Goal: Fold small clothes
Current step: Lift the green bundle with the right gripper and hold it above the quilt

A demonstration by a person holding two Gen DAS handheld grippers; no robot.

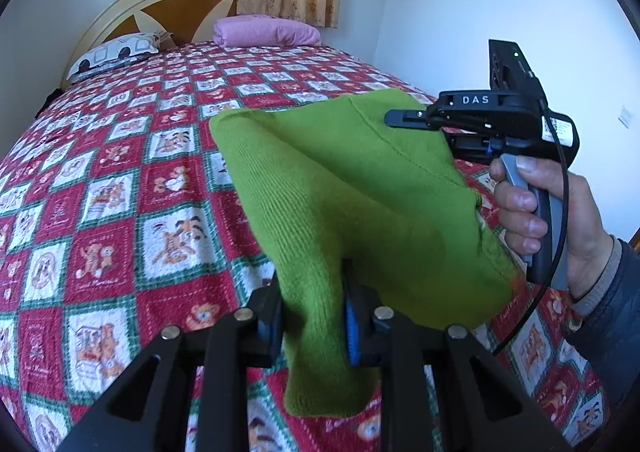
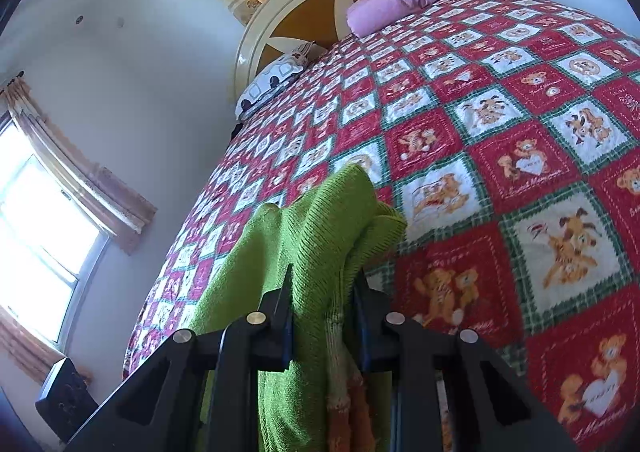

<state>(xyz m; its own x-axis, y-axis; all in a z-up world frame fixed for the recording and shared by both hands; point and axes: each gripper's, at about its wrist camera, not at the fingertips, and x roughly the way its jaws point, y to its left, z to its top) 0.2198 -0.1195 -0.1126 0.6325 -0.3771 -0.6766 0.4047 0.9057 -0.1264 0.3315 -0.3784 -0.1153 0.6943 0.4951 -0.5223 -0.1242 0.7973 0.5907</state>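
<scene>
While both my grippers are clamped on the green knitted garment (image 1: 360, 187), it hangs in the air above the bed's patterned quilt (image 1: 120, 191), stretched between them. My left gripper (image 1: 312, 316) pinches a folded flap of the knit at six o'clock in its own view, the cloth pressed between the black finger and the blue pad (image 1: 352, 328). My right gripper (image 2: 324, 316) bites another edge of the same garment, with green folds bunched ahead of its fingers toward twelve o'clock and an orange-and-cream ribbed part (image 2: 344, 392) hanging below. From the left view, my right hand (image 1: 540, 219) holds that gripper's handle at three o'clock. At the head of the bed, toward twelve o'clock, lie a folded pink blanket (image 1: 266, 29) and a white patterned pillow (image 1: 116, 51). Nothing here serves as a container.
</scene>
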